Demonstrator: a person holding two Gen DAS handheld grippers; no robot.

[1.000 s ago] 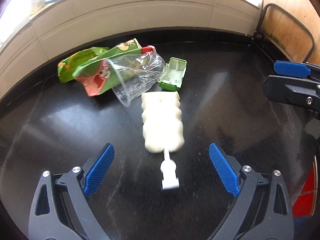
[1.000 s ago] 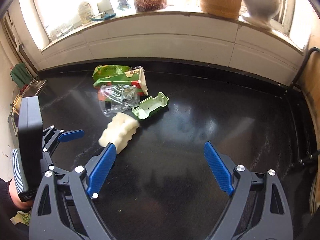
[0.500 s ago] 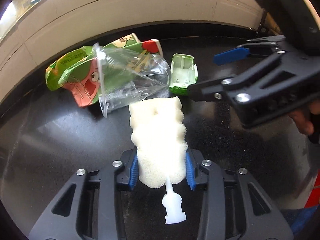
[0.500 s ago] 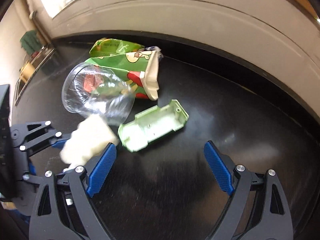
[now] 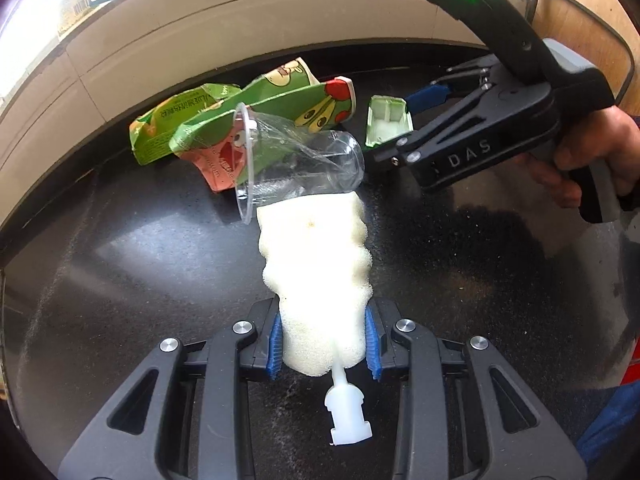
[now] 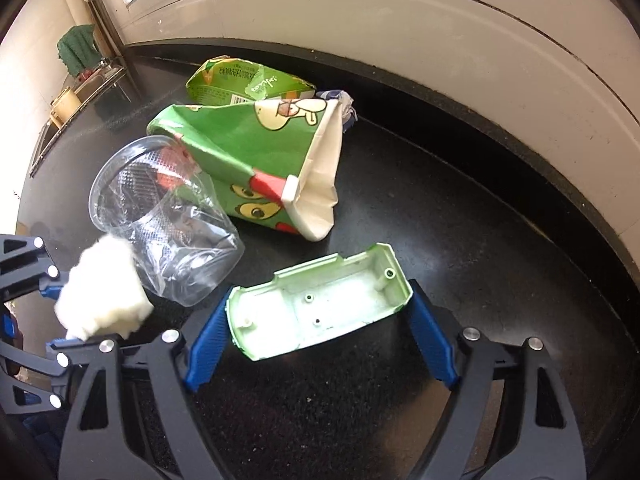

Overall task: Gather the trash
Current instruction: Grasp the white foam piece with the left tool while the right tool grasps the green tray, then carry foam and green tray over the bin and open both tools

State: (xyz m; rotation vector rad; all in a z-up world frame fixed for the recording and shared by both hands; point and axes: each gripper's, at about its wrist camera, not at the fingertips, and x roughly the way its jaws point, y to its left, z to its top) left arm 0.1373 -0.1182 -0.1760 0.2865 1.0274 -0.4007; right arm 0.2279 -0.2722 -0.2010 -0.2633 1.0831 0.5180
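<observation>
My left gripper (image 5: 322,346) is shut on a pale yellow foam sponge (image 5: 316,260) with a white plastic stem; the sponge also shows in the right wrist view (image 6: 100,290). Its far end touches a crushed clear plastic cup (image 5: 296,160) (image 6: 168,220). Behind lie green snack wrappers (image 5: 256,120) (image 6: 248,152). My right gripper (image 6: 316,332) is closed in around a green plastic shell (image 6: 320,304) (image 5: 388,124), both blue pads touching its ends, on the black counter (image 6: 440,208).
A cream tiled wall (image 6: 440,40) curves along the back of the counter. A sink area (image 6: 72,100) lies far left. A wooden panel with a black cable (image 5: 580,20) stands at the right. The person's hand (image 5: 592,152) holds the right gripper.
My left gripper closed on the sponge and holds it. My right gripper moved forward to the green shell and narrowed its jaws around it.
</observation>
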